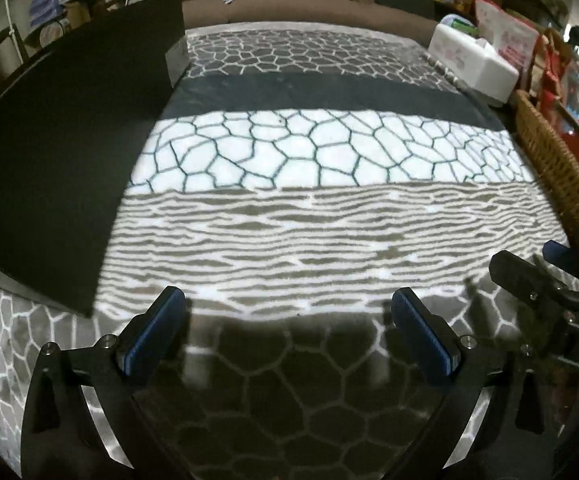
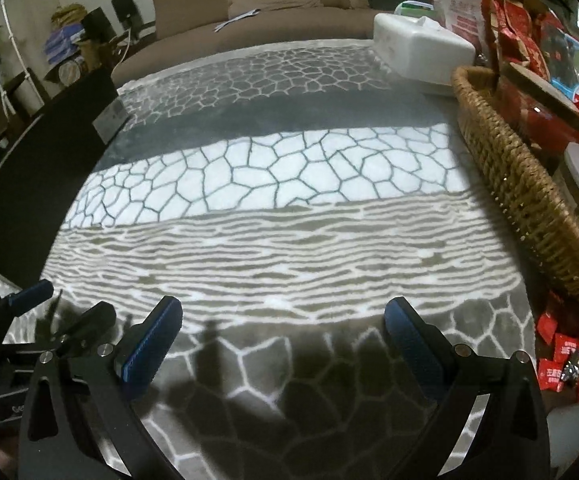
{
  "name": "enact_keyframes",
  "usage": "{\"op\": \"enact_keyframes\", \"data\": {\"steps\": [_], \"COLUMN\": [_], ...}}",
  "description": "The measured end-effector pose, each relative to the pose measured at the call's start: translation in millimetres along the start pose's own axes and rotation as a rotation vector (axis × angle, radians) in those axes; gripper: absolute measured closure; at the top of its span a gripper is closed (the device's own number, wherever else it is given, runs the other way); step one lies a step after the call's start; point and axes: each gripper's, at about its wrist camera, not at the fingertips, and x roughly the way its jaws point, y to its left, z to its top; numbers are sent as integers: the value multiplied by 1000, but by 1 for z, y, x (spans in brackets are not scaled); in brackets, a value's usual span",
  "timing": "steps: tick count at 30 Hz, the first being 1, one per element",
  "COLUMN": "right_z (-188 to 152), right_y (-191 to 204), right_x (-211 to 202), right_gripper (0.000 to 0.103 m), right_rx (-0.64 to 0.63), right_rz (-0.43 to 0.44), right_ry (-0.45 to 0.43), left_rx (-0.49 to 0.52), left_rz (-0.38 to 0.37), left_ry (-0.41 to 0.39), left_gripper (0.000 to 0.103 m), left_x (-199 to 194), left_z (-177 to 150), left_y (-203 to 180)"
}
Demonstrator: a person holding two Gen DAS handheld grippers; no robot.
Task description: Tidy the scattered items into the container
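Both the left hand-held gripper [image 1: 287, 304] and right hand-held gripper [image 2: 283, 314] gape wide, holding nothing, over the patterned surface [image 2: 273, 240]. Red snack packets [image 2: 565, 360] lie just right of the right one, beside the wicker basket [image 2: 529, 200]; a white tissue box [image 2: 421, 50] stands beyond

Coarse woven wicker basket [image 2: 529, 200]; soft fuzzy patterned cloth [image 2: 289, 240].

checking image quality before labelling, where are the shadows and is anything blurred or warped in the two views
Left wrist view: the left tool throws a dark shadow on the patterned cloth just ahead; fisheye bends the wicker basket rim. Right wrist view: the right tool casts similar shadows; the red packets at the lower right edge look soft, and the corners are vignetted black.
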Motion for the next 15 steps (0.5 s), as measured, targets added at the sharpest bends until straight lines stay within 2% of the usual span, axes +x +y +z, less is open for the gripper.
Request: {"op": "enact_keyframes", "data": {"steps": [5, 10, 15], "right_z": [-7, -10, -13], "right_y": [0, 0, 0], "right_x": [12, 14, 14], "right_gripper": [0, 0, 0], "right_rx": [-23, -38, -37], "right_rz": [-16, -25, -35], "right_ry": [2, -16, -48], "left_rx": [-2, -20, -28], "left_rz": [42, 60, 63], "left_ry": [-14, -55, -55], "left_gripper": [0, 0, 0], "left_x": [8, 9, 10], "left_z": [-4, -8, -7], "left_y": [-3, -4, -4]}}
